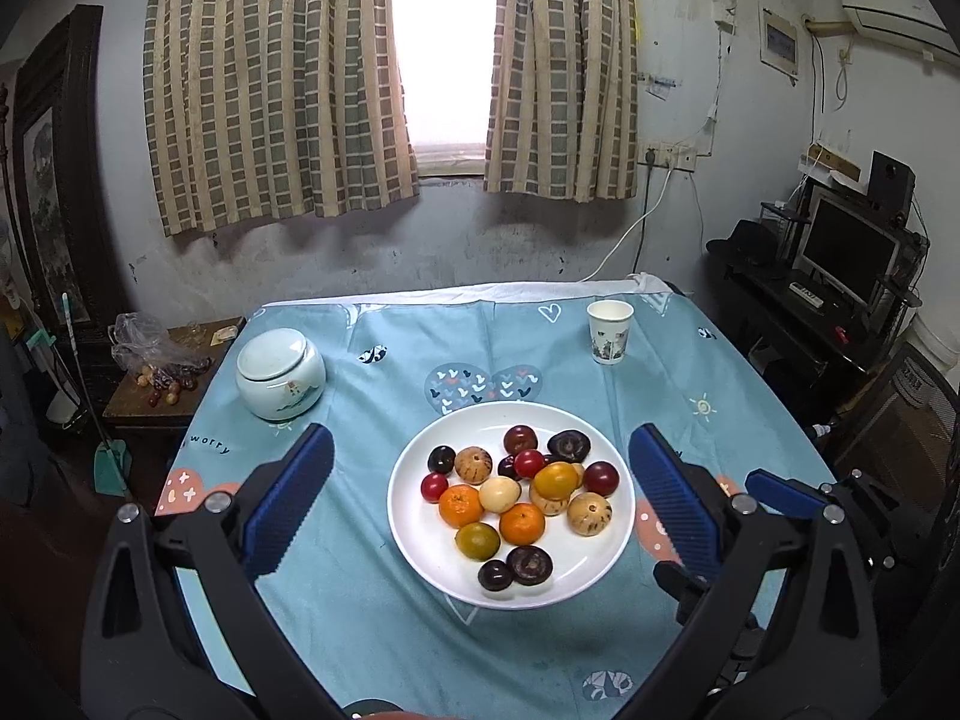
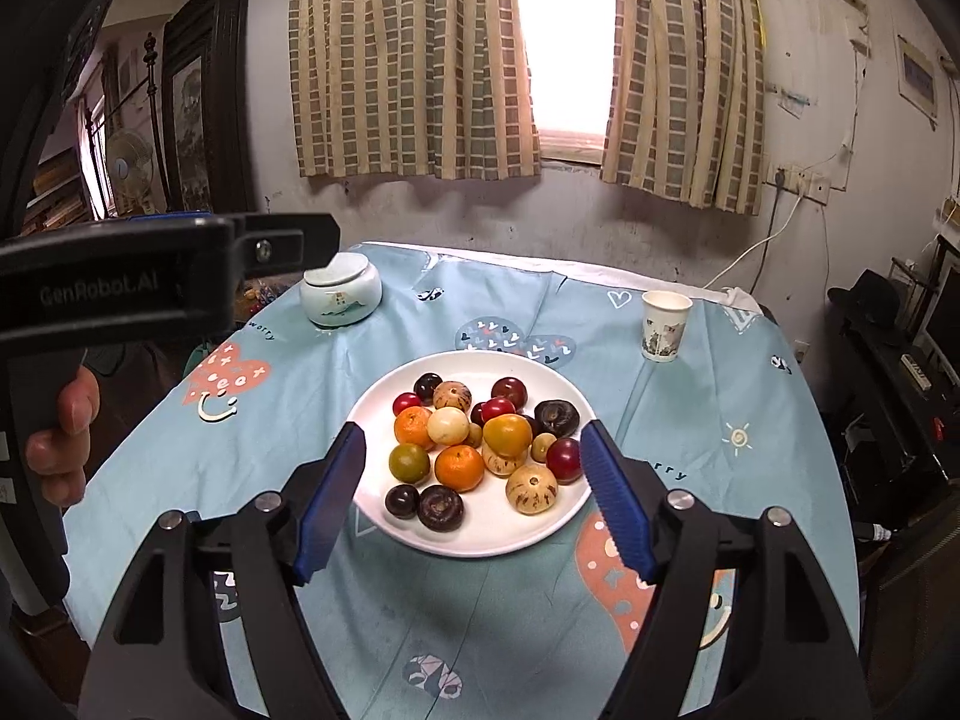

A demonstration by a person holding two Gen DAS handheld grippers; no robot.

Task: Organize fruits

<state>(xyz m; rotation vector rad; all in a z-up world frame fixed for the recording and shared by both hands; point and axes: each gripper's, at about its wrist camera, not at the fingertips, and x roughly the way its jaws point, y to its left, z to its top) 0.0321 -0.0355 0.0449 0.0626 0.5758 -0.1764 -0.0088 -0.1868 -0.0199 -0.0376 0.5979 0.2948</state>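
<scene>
A white plate sits in the middle of the table and also shows in the right wrist view. It holds several small fruits: orange tangerines, red tomatoes, dark purple fruits and pale striped ones. My left gripper is open and empty, hovering above the plate's near side. My right gripper is open and empty, with its fingers on either side of the plate's front half, above it.
A pale lidded ceramic jar stands at the back left of the blue tablecloth. A paper cup stands at the back right. A side table with a bag of dates is on the left. A desk with a monitor is on the right.
</scene>
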